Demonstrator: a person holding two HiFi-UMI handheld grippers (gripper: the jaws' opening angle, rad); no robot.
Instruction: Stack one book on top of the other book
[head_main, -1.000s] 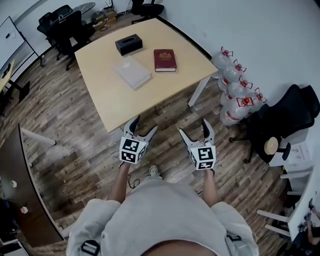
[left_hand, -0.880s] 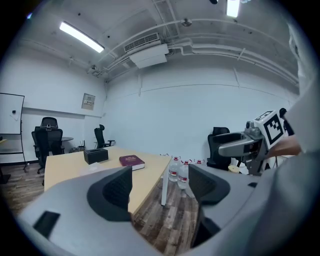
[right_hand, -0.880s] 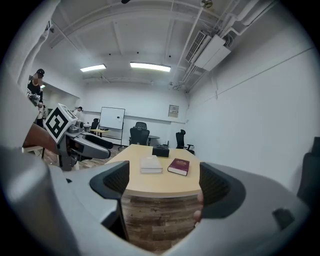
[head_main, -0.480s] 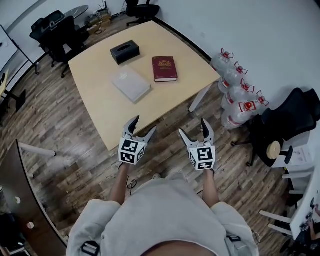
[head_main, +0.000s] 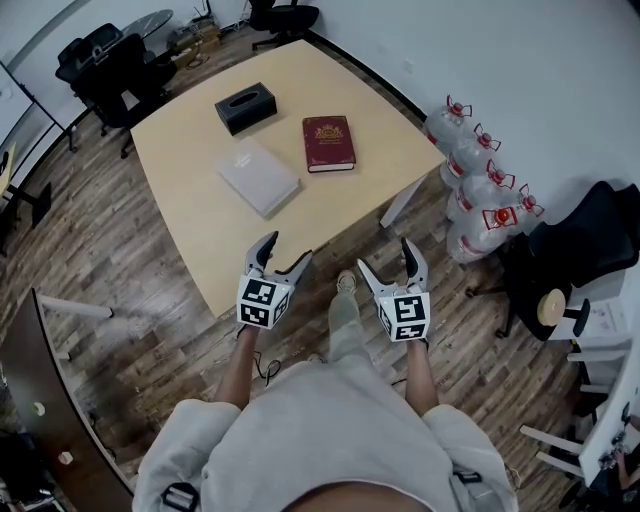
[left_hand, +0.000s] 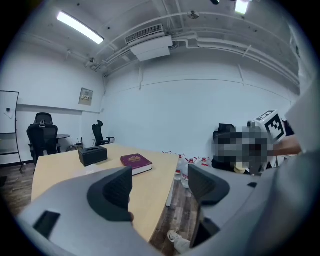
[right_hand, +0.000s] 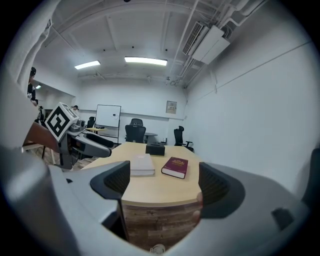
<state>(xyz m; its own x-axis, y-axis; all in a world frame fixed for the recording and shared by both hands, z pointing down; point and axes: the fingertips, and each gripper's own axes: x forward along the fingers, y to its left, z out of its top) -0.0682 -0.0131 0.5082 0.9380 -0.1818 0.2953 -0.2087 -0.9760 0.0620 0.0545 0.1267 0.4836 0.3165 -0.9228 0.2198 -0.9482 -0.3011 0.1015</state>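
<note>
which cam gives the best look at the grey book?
Head view. The grey book is seen from above, with its whole cover and all four edges in sight and nothing in front of it. The right gripper view shows it whole but small and at a low angle. The left gripper view shows only a pale sliver; a jaw covers the rest.

On the table (head_main: 345, 205) — red book (head_main: 329, 143), grey book (head_main: 259, 177), black tissue box (head_main: 246, 107) — all apart.
</note>
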